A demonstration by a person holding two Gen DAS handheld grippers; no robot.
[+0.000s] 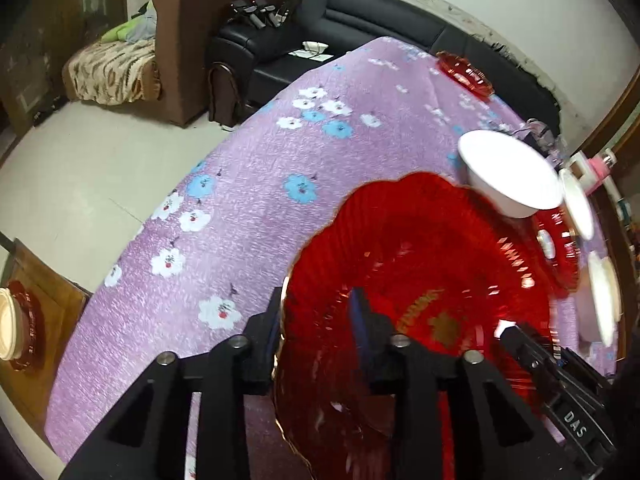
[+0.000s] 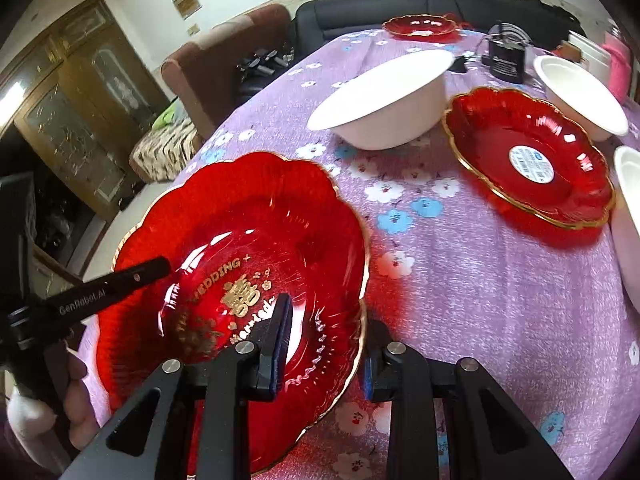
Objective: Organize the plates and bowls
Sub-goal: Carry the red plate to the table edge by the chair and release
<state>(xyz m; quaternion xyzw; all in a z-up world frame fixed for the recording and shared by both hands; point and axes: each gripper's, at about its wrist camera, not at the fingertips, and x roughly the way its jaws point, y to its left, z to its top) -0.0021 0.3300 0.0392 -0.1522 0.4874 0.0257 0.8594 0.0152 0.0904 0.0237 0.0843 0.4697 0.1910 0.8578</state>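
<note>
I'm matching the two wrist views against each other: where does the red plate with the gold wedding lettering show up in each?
Left wrist: the lettered red plate fills the lower right, its rim between the left gripper fingers.
Right wrist: the same plate sits lower left, its rim between the right gripper fingers.
Shared landmark: the white bowl just beyond it.

The near plate (image 2: pixel 240 264) is translucent red with a thin gold scalloped rim and gold lettering and a gold emblem at its centre; a second red plate (image 2: pixel 528 160) has the same gold edge and a white round label printed in blue; a third red plate (image 2: pixel 420 26) sits far back (its details are too small to tell); the bowls (image 2: pixel 384 100) are plain white; the tablecloth (image 2: pixel 500 280) is lilac, scattered with white and light-blue flowers with red centres; both grippers' fingers (image 2: pixel 276 344) are black with blue pads; the armchair (image 1: pixel 224 32) is brown.
</note>
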